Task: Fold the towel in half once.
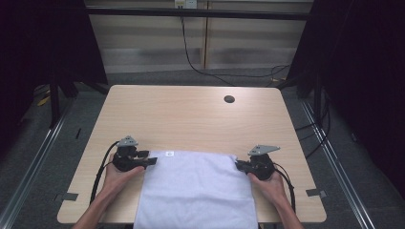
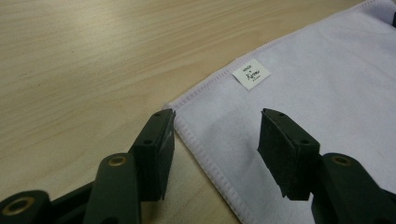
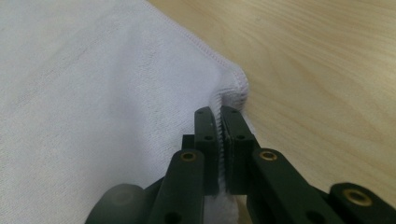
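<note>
Wooden table [image 1: 191, 114], white towel [image 1: 196, 186], left claw [image 2: 215, 140] spread, right claw [image 3: 219, 140] pinching towel corner.

Fluffy white terry towel [image 1: 196, 188], matt wooden table [image 1: 191, 114]

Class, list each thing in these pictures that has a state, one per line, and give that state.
Towel: spread flat, near edge hanging off the table.
Left gripper: open, jaws astride the towel's corner.
Right gripper: shut on the towel's other far corner.
Label: face up.

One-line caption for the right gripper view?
Right gripper clamped shut on the corner of a white towel lying on a wooden table.
</note>
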A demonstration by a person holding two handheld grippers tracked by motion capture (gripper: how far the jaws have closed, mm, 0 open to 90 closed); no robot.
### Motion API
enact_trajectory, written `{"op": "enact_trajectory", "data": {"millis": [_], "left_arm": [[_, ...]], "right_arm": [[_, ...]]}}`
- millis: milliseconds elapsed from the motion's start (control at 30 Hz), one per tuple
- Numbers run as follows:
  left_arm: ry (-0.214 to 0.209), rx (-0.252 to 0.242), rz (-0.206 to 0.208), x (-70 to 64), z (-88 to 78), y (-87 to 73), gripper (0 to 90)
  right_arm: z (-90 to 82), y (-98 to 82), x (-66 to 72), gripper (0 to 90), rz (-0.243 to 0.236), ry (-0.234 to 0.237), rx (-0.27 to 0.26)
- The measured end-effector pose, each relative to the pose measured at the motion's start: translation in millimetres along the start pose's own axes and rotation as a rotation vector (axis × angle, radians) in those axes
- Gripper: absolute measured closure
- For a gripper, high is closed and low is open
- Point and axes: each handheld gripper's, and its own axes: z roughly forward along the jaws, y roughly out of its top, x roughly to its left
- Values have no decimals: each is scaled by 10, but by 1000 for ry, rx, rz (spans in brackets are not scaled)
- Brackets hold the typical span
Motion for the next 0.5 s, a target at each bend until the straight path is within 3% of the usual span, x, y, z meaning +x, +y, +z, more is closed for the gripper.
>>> {"op": "enact_trajectory", "data": {"millis": [67,233,367,500], "left_arm": [[-3,2,30,-25,22,5,451],[-36,13,41,-55,31,5,509],[-64,27,53,-70,28,-13,718],[-85,35,50,-84,29,-26,848]], "right_arm": [[17,4,-11,864,7,10,-9],[62,32,-2,864,10,12,-18],[61,31,-2,865,23,14,-17],[65,30,-20,868,43,25,-24]]}}
